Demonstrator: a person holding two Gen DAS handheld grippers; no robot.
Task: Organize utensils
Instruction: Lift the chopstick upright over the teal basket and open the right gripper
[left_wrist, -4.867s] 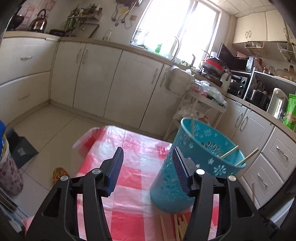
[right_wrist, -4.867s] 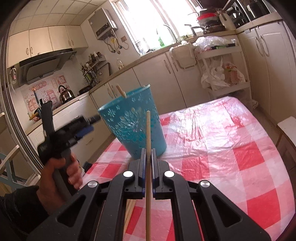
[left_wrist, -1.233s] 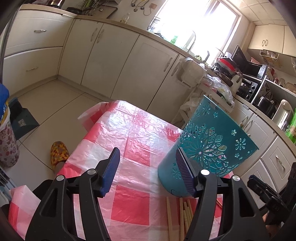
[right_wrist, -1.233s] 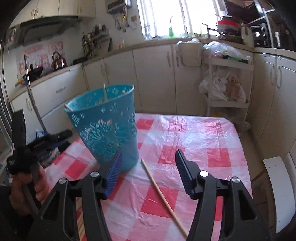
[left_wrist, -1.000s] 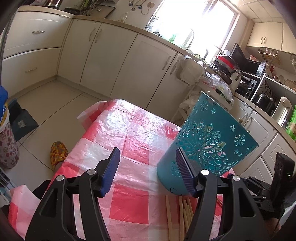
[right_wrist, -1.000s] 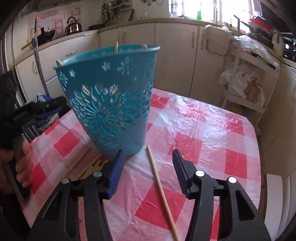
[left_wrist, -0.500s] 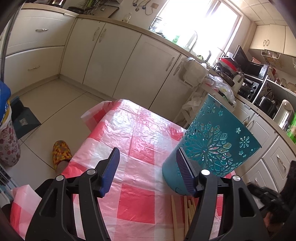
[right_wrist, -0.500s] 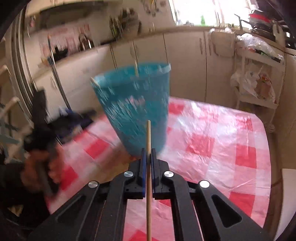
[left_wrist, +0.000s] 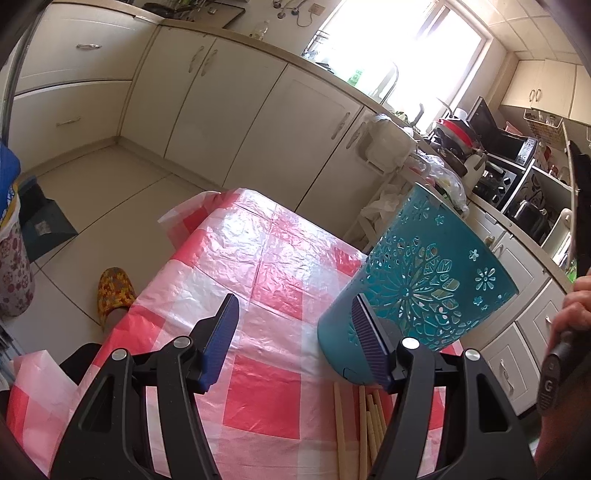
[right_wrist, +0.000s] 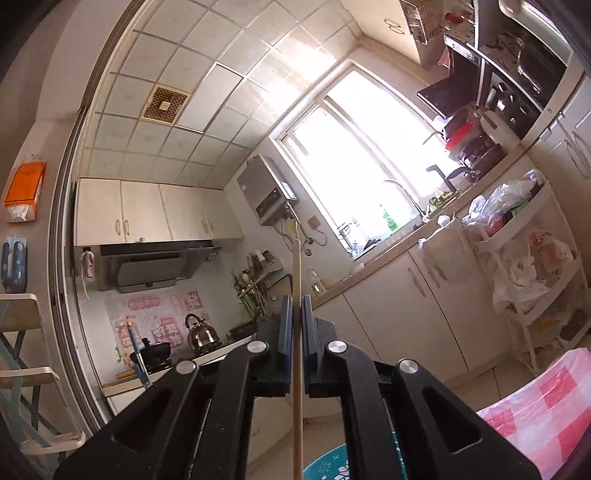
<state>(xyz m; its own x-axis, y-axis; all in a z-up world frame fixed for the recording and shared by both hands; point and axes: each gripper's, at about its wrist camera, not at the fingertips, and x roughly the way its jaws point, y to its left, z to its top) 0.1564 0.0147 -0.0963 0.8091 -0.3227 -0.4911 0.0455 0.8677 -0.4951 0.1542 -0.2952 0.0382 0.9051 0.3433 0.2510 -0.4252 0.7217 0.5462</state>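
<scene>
The right gripper (right_wrist: 295, 325) clenched a thin wooden chopstick (right_wrist: 297, 288) partway along its length: light, stiff, smooth, apt to swivel. The left gripper (left_wrist: 291, 334) stood open and empty beside the teal basket (left_wrist: 417, 291).

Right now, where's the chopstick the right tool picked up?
Right wrist view: chopstick clamped in the right tool, tip raised toward the ceiling, above the teal basket at the bottom edge.

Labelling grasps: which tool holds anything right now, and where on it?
Right tool is shut on a wooden chopstick, gripped partway along its shaft, one end sticking out ahead of the pads. Left tool is open, holding nothing, beside the teal basket.
</scene>
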